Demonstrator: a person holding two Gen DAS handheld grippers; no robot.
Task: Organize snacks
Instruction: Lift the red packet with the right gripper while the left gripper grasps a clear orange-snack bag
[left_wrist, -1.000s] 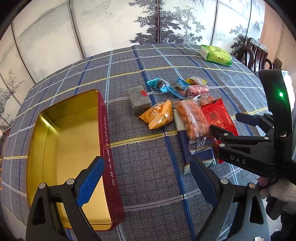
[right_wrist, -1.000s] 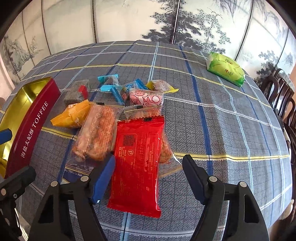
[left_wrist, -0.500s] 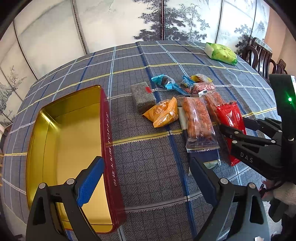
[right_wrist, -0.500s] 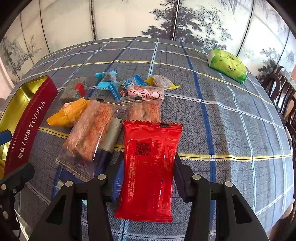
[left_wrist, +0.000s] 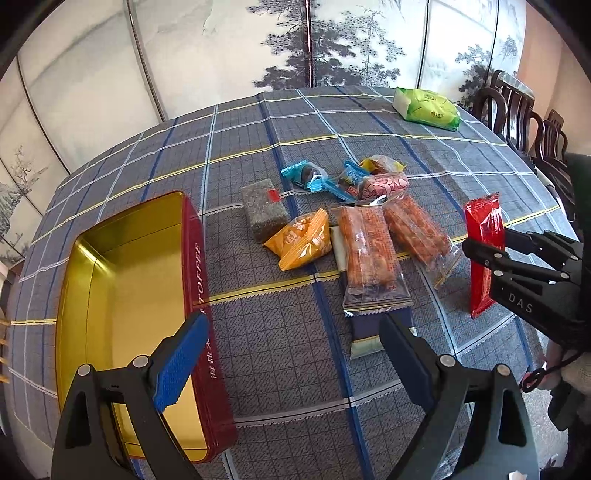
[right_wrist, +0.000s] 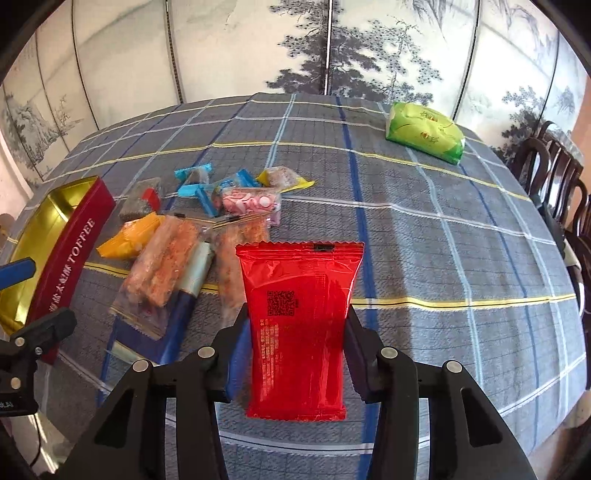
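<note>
Since a second ago the right gripper (right_wrist: 293, 354) has closed from wide open onto the red snack packet (right_wrist: 299, 325), and the packet, then lying flat by the snack pile, is now raised off the cloth. Both pads press the packet's long edges; it stands upright between them, QR-code side toward the camera, top seal uppermost. In the left wrist view the same packet (left_wrist: 484, 254) hangs clear of the tablecloth (left_wrist: 295, 332), right of the snack pile, held edge-on. Right gripper angled steeply downward.

Left gripper (left_wrist: 291, 365): fingers spread wide, nothing between them, pointing steeply down over the cloth, its left blue pad (left_wrist: 181, 363) above the red wall of the toffee tin (left_wrist: 195, 258).

Tin sits open and empty left of the snack pile, gold interior showing. Pile, right of the tin: grey block (left_wrist: 264, 210), orange packet (left_wrist: 303, 240), two clear packs of orange sticks (left_wrist: 369, 251), small blue and pink sweets behind. Green pack (left_wrist: 426, 109) lies far from the tin, toward the table's back right.
</note>
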